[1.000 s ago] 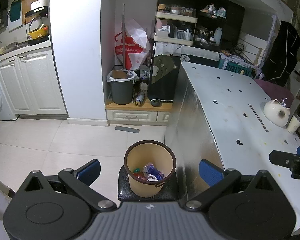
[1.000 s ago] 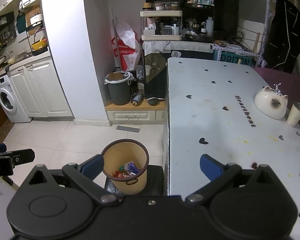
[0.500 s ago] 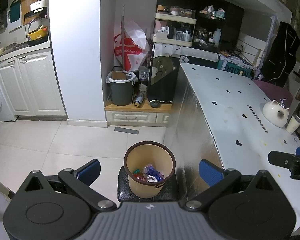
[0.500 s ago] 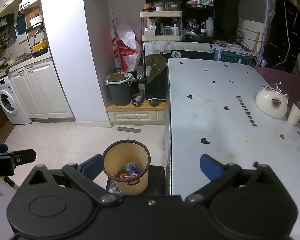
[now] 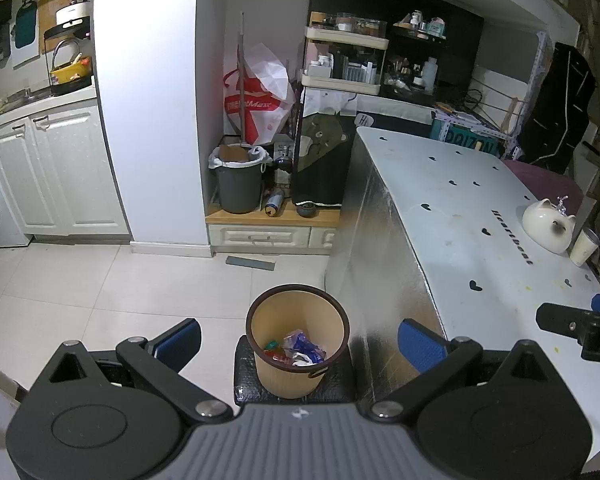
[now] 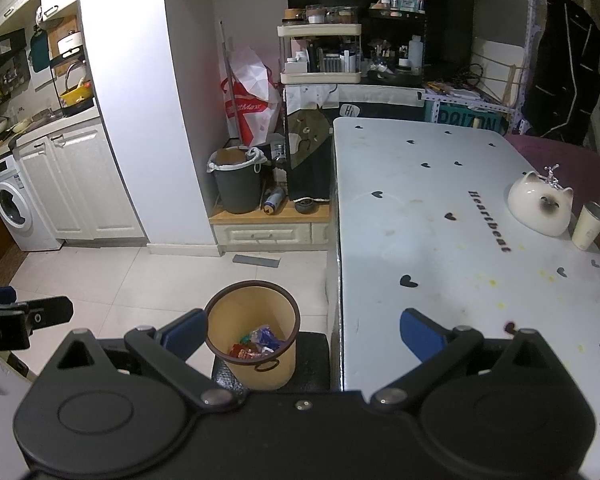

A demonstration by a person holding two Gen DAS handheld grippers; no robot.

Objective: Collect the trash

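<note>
Right, both my grippers hang spread wide with nothing in them. The left gripper sits straight over the tan bin, nearer than the right gripper. Wrappers lie in the bin's bottom; I judge the white table cleared of trash.

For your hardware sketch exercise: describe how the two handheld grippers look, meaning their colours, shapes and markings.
Both match: the left gripper and the right gripper have black linkage arms with silver pivot screws, round black housings and blue finger pads. The left's centre body is ribbed grey, the right's black.
</note>
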